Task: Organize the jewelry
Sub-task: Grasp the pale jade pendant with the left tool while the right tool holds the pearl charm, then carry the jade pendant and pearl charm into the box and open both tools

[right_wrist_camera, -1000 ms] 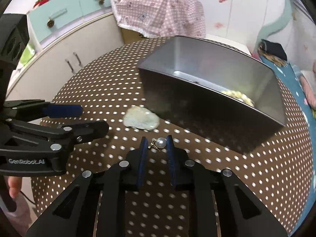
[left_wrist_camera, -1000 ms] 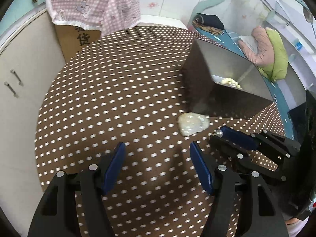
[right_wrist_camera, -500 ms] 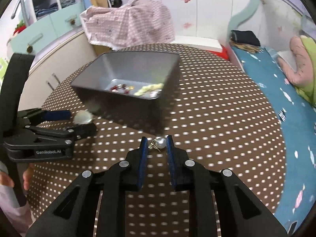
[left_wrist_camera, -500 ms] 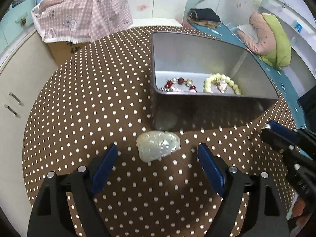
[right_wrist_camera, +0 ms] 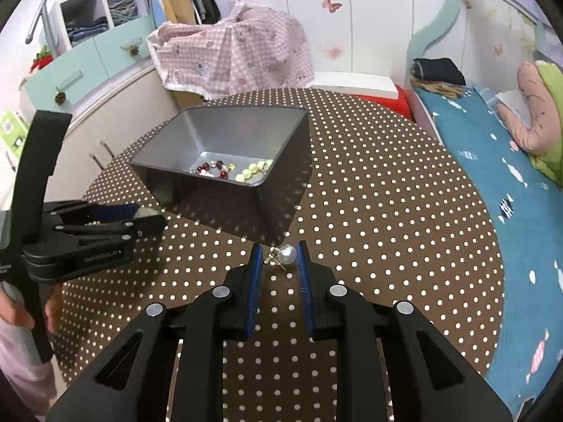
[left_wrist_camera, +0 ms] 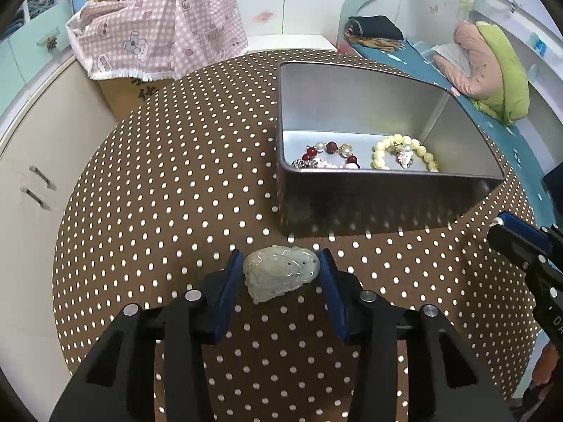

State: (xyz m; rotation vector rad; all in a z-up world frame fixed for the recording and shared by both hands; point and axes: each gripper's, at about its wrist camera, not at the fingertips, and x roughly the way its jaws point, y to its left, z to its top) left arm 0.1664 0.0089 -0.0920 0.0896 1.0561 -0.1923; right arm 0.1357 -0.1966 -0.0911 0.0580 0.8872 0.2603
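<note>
My left gripper (left_wrist_camera: 279,272) is shut on a pale green jade pendant (left_wrist_camera: 279,273), held just in front of the grey metal box (left_wrist_camera: 355,197). The box holds a red and white bead bracelet (left_wrist_camera: 327,156) and a yellow bead bracelet (left_wrist_camera: 404,153). My right gripper (right_wrist_camera: 280,258) is shut on a pearl earring (right_wrist_camera: 286,255), held above the table to the right of the box (right_wrist_camera: 225,190). The left gripper also shows in the right wrist view (right_wrist_camera: 140,216), at the box's left.
The round table has a brown cloth with white dots (left_wrist_camera: 169,190). A pink checked cloth (left_wrist_camera: 158,28) covers a cardboard box behind the table. White cabinets (left_wrist_camera: 31,161) stand to the left and a bed with a blue sheet (right_wrist_camera: 499,161) to the right.
My left gripper has closed on the jade pendant, which lay between its open fingers before. My right gripper, holding the pearl earring, has drawn back to the right of the box.
</note>
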